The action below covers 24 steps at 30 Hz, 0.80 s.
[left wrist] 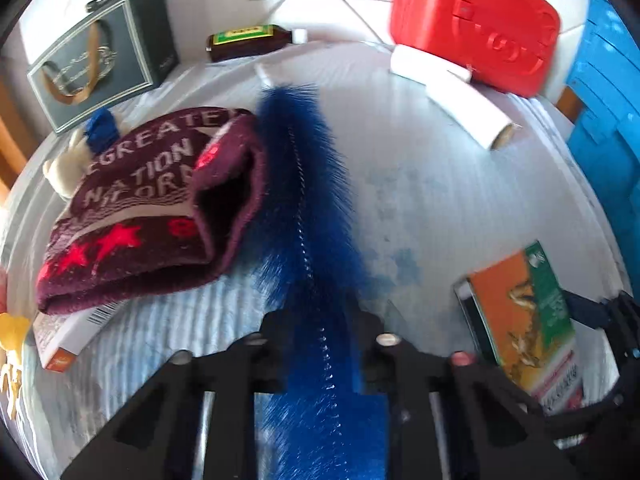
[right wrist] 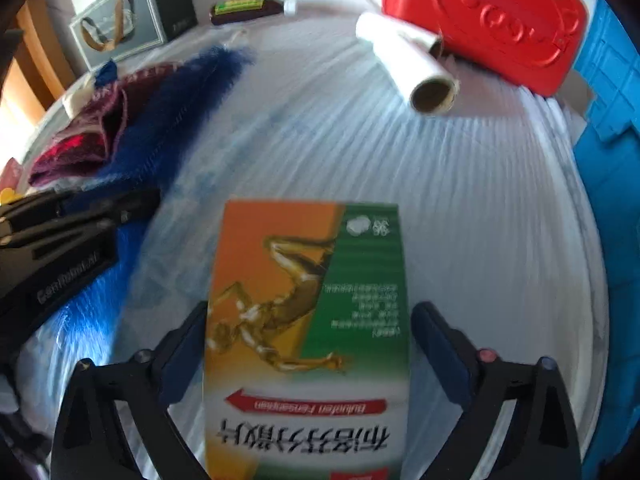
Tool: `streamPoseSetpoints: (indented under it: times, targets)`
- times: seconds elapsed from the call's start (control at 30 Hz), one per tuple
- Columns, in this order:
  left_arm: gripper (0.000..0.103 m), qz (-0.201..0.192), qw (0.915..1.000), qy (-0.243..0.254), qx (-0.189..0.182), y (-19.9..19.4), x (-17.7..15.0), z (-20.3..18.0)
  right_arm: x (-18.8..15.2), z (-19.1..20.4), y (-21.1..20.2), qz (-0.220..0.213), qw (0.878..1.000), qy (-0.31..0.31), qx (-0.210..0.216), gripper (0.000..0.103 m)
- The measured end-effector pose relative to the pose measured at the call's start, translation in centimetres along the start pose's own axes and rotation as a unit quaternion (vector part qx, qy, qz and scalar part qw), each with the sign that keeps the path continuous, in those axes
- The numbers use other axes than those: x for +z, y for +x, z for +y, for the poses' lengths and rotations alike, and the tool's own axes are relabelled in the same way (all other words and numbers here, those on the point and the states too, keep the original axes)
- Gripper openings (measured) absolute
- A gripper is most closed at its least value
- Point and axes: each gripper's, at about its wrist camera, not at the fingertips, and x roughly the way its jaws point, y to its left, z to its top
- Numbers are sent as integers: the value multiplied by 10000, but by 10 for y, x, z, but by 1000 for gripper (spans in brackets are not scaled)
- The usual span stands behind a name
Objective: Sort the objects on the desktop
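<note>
My left gripper (left wrist: 320,344) is clenched on the blue fur strip (left wrist: 308,184), pinching it low beside its metal chain; it lies on the white table (left wrist: 460,200) against the maroon knit hat (left wrist: 152,208). I judge it light, limp and prone to trail, so grip at the chain spine. My right gripper (right wrist: 308,344) brackets the medicine box (right wrist: 308,320); contact unclear. I judge the box light, stiff and crushable: hold its long edges.

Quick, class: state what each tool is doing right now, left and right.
Left tool: closed on the blue furry brush.
Right tool: open, straddling the orange-and-green medicine box; its pads are not pressing it.
</note>
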Motion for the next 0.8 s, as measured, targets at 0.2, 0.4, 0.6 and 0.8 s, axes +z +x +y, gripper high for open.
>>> streamPoseSetpoints:
  times: [0.2, 0.4, 0.6, 0.8]
  targets:
    - [15, -440, 9990, -70, -37, -50, -8, 0, -5, 0, -10, -56, 9999, 89, -9, 87]
    - [11, -815, 9965, -145, -101, -114, -21, 5, 4, 6, -55, -565, 9983, 122, 98, 87]
    - [11, -503, 9984, -53, -267, -152, -67, 11, -5, 26, -89, -574, 9980, 5, 247, 87]
    - [12, 31, 9999, -7, -107, -135, -101, 20, -41, 22, -77, -152, 9996, 116, 196, 87]
